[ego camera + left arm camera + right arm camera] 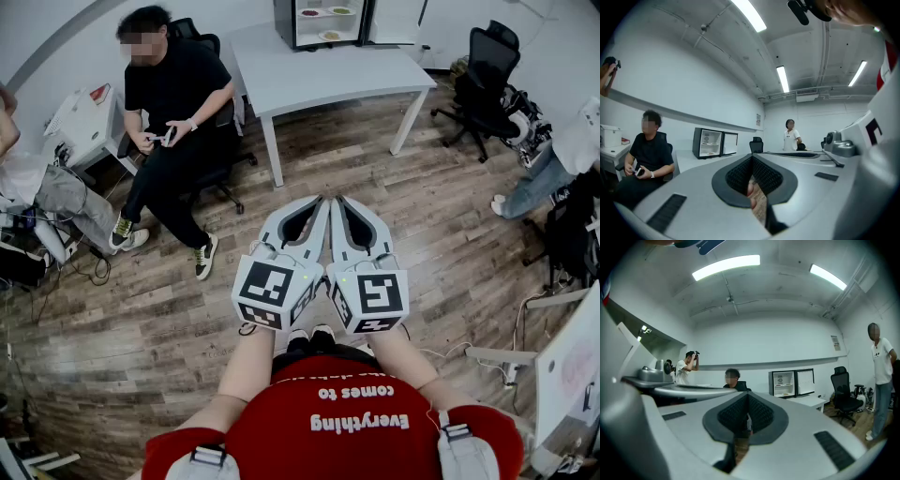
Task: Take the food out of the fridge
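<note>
On the far white desk (319, 80), plates of food (330, 36) are being stored inside the small black fridge (284, 23); nearer, the left tongs (317, 202) and right tongs (341, 202) are being held closed, empty, side by side.

A person in black (173, 94) sits beside a white table (328, 80); a black office chair (485, 70) stands on the wood floor (394, 197) near the table's other end; a person in a white shirt (791, 136) stands far back; long lights (726, 266) shine overhead.
</note>
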A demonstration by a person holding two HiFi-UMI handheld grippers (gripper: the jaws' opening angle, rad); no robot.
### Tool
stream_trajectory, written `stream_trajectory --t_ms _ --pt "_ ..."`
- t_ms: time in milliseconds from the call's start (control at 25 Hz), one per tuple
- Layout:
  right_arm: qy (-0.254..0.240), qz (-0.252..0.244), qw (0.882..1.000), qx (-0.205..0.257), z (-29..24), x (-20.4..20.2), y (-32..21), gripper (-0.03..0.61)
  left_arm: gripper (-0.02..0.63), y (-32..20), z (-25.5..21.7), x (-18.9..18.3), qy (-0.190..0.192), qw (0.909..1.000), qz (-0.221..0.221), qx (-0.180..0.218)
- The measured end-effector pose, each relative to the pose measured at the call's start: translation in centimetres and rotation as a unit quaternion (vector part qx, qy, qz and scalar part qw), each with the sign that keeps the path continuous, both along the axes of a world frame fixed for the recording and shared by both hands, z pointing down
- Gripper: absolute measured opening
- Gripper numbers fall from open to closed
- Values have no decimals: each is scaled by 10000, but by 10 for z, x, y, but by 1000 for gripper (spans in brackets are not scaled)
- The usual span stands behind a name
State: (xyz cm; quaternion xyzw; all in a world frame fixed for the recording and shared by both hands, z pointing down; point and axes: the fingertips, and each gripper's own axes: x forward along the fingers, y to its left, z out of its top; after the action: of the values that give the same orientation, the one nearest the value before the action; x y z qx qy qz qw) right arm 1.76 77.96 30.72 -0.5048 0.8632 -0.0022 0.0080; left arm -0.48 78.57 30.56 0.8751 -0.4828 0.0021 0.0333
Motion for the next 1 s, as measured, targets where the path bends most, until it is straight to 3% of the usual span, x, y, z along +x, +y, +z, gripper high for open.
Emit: stream_trajectory --t_ms 680,1000 --pt "-84 -262 9996 19 7 23 -46 11 0 -45 7 22 111 9996 -241 37" --pt "-46 -141 9998 -89 22 22 -110 11 0 -110 22 22 -99 9998 -169 -73"
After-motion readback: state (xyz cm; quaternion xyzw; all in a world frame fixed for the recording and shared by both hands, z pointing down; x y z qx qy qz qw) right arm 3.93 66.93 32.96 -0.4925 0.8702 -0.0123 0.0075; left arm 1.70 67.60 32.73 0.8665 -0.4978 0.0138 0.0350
